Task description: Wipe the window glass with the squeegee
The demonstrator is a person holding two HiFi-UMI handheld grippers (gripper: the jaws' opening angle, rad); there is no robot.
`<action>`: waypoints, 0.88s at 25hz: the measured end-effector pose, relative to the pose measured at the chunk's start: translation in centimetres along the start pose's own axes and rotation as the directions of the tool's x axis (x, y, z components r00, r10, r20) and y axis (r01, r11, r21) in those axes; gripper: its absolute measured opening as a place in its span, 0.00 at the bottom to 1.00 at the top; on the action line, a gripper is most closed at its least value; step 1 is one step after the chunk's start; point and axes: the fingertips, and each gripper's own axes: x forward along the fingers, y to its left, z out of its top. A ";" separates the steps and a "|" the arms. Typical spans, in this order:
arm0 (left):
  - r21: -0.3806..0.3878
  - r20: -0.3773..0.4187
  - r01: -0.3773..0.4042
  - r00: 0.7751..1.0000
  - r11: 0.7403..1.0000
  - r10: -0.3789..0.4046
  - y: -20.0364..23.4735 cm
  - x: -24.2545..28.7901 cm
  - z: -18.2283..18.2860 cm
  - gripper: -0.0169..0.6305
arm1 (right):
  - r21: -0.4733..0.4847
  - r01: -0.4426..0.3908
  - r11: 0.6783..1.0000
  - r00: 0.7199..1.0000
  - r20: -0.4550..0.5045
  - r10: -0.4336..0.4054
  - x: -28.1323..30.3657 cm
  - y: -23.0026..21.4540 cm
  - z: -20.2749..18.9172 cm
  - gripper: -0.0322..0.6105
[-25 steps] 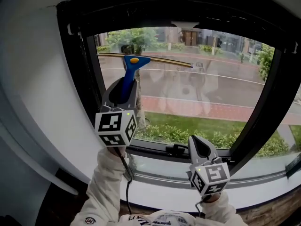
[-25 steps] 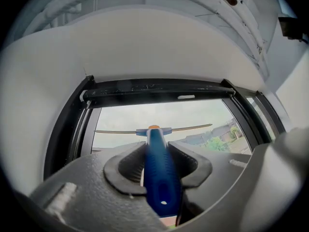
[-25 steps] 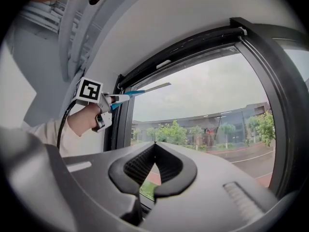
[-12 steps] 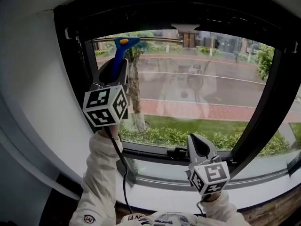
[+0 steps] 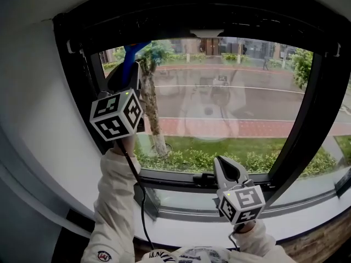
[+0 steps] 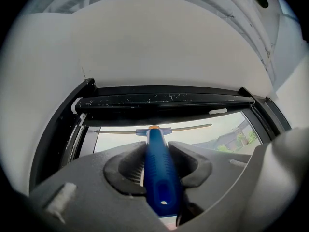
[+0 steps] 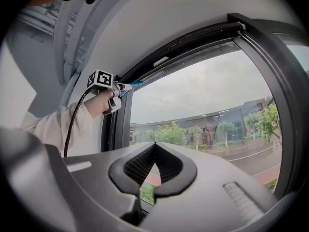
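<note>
Daylight comes through the window glass [image 5: 230,103], which fills most of my view, with a road, a strip of grass and a tree trunk beyond it. The black frame [image 5: 192,15] runs all round the pane, and white wall [image 5: 33,125] lies to its left. My left sleeve [image 5: 115,201] reaches up toward the pane's upper left corner, where I hold my left gripper [image 5: 130,75] high. Its jaws are clamped on the blue handle of the squeegee [image 6: 157,170], which runs up between them. In the left gripper view the blade [image 6: 193,127] lies crosswise just under the frame's top bar, at the upper edge of the pane; I cannot tell whether it touches the glass. My right gripper [image 5: 225,166] sits low in front of the frame's bottom bar, near the window latch [image 5: 204,176] and well apart from the squeegee. Its jaws meet at the tips with nothing between them. A thin black cable [image 5: 140,201] hangs from the left gripper along my sleeve.
</note>
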 end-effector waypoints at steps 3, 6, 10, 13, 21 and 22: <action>-0.011 0.001 -0.017 1.000 1.000 0.017 0.0 0.6 0.1 0.25 | 0.004 0.007 1.000 1.000 -0.008 -0.007 -0.1 -0.2 -0.2 0.06; -0.018 -0.011 -0.025 1.000 1.000 0.025 -0.1 1.0 -0.5 0.25 | 0.005 0.013 1.000 1.000 -0.014 -0.013 -0.3 -0.4 -0.4 0.06; 0.001 -0.024 -0.029 0.999 1.000 0.029 -0.1 0.9 -2.0 0.25 | 0.015 0.018 1.000 0.999 -0.030 -0.017 -0.6 -0.7 -1.1 0.06; 0.003 -0.027 -0.033 0.999 0.999 0.033 -0.2 0.4 -2.9 0.25 | 0.027 0.028 0.999 0.998 -0.054 -0.027 -0.9 -1.1 -2.1 0.06; -0.001 -0.064 -0.038 0.997 0.999 0.037 -0.8 -0.9 -6.2 0.25 | 0.035 0.036 0.999 0.995 -0.089 -0.033 -1.6 -1.1 -3.6 0.06; -0.003 -0.067 -0.039 0.997 0.999 0.038 -0.9 -1.3 -6.7 0.25 | 0.034 0.037 0.999 0.995 -0.094 -0.034 -1.7 -1.1 -3.7 0.06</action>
